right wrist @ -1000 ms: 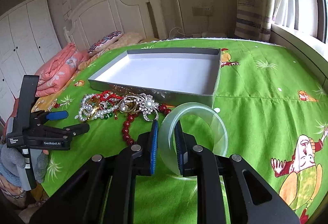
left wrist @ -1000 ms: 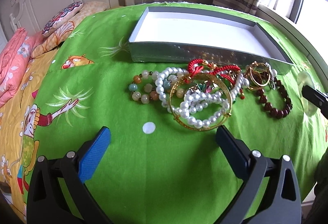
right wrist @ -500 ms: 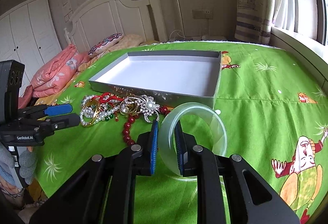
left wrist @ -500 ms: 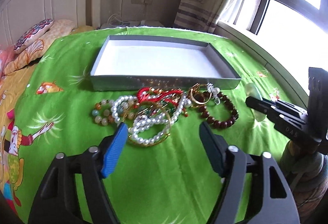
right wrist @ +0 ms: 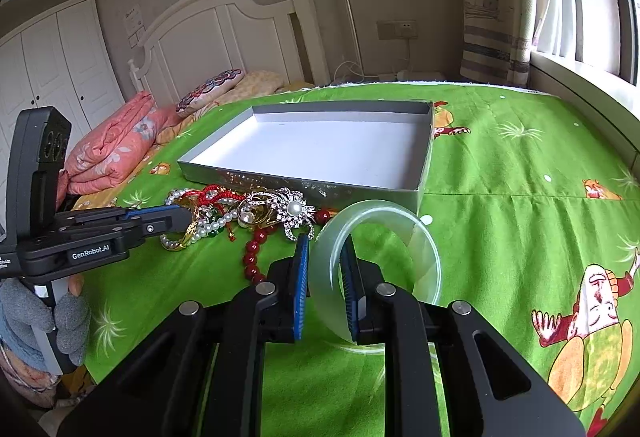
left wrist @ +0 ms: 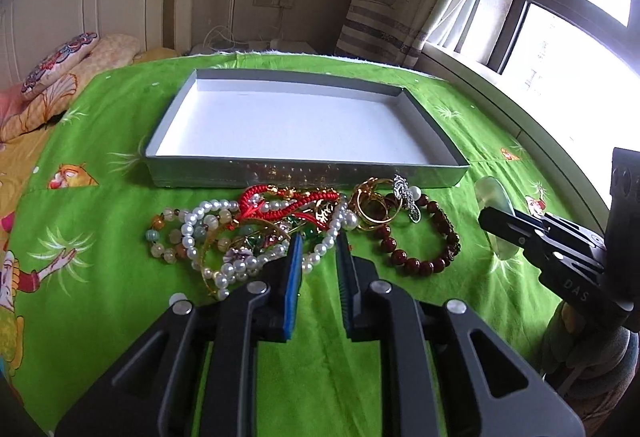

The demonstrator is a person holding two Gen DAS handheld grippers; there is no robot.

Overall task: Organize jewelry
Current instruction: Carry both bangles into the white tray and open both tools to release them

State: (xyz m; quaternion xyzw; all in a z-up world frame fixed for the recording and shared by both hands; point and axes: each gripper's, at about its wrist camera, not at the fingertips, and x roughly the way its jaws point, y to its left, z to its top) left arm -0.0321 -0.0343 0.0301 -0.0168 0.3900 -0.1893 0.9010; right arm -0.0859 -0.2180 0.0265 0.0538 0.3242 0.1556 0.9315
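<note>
Jaws first: the left gripper [left wrist: 318,249] has its pads nearly together at the near edge of the jewelry pile [left wrist: 280,225], perhaps pinching a pearl strand [left wrist: 320,249], though contact is hard to read. Rightward, the right gripper [right wrist: 324,265] clamps the pale bangle's [right wrist: 424,257] wall. Lift it level, clear the near rim, and lower it into the empty box [right wrist: 304,187].

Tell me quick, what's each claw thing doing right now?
Left gripper: nearly closed, gap between the fingers, holding nothing visible.
Right gripper: closed on the pale green bangle.
</note>
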